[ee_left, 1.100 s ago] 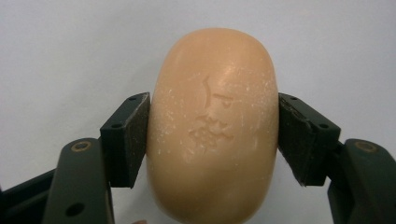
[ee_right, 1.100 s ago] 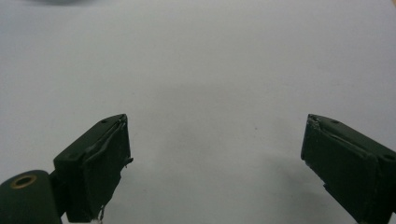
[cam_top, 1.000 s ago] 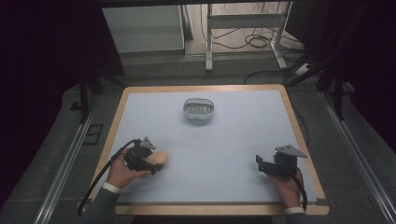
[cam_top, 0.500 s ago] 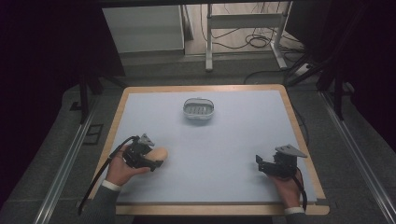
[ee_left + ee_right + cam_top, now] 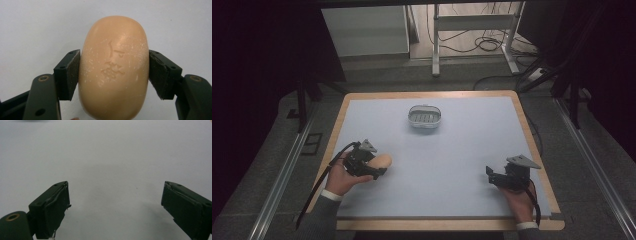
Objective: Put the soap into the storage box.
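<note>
A peach-coloured oval soap bar [image 5: 113,67] with an embossed mark sits between the two black jaws of my left gripper [image 5: 114,72], which is shut on its sides. From the high view the soap bar [image 5: 381,161] and left gripper [image 5: 374,167] lie low over the table's front left. A small grey soap dish [image 5: 425,117] with a slotted bottom stands at the middle back of the table. Over bare table at the front right, my right gripper [image 5: 490,175] is open, its jaws spread wide with nothing between them [image 5: 115,202].
The pale blue table top [image 5: 462,145] has a wooden rim [image 5: 537,150]. Beyond the far edge are a white cabinet [image 5: 364,30], a metal stand's legs [image 5: 472,35] and floor cables. Metal rails [image 5: 282,180] run along both sides.
The left gripper with the soap has shifted slightly toward the table's back and left. The right gripper has stayed in place.
</note>
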A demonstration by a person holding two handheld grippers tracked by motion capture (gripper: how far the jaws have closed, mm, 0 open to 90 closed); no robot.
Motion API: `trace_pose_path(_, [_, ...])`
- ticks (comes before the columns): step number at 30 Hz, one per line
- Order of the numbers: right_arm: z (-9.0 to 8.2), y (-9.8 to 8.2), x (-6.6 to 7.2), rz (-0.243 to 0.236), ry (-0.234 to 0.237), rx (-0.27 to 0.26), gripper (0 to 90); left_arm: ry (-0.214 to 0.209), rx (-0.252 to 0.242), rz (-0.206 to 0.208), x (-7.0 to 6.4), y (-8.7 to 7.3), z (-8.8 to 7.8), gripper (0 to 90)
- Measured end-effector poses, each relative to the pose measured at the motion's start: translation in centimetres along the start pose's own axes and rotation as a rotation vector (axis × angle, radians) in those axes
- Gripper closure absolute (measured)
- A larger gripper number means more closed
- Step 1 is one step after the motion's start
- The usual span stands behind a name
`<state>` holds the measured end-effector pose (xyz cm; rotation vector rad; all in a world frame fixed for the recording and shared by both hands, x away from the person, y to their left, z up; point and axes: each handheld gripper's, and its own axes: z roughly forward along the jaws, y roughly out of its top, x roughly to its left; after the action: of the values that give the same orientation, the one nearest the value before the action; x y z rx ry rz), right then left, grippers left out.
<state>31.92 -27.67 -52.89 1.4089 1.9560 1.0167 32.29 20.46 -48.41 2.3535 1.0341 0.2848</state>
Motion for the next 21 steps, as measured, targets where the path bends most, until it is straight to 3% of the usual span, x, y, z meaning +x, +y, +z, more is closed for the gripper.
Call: trace_pose_path(21, [0.0,0.0,0.0,-0.001,-0.003,0.003,8.2,0.011,-0.028,-0.007,0.8,1.8,0.0,31.5])
